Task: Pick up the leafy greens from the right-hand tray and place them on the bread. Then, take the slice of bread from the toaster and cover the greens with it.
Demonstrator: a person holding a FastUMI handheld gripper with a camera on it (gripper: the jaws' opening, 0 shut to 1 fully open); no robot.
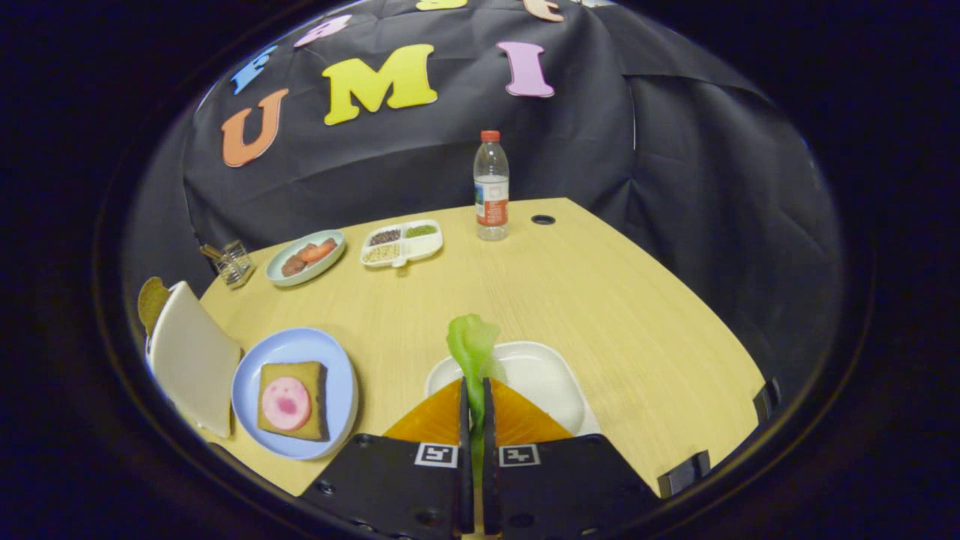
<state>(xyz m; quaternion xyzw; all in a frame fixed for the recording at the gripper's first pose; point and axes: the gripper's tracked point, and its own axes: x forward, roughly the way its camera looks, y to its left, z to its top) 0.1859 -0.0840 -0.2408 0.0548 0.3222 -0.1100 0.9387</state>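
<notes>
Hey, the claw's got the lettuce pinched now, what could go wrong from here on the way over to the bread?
1. The claw grips the lettuce by a thin strip only; most of the leaf stands free beyond the fingers, so it may slip out or tear in transit.
2. The bread already carries a round ham slice; a dragging leaf could push it off centre.
3. The toaster stands right beside the blue plate, so a wide swing could bump it.
</notes>
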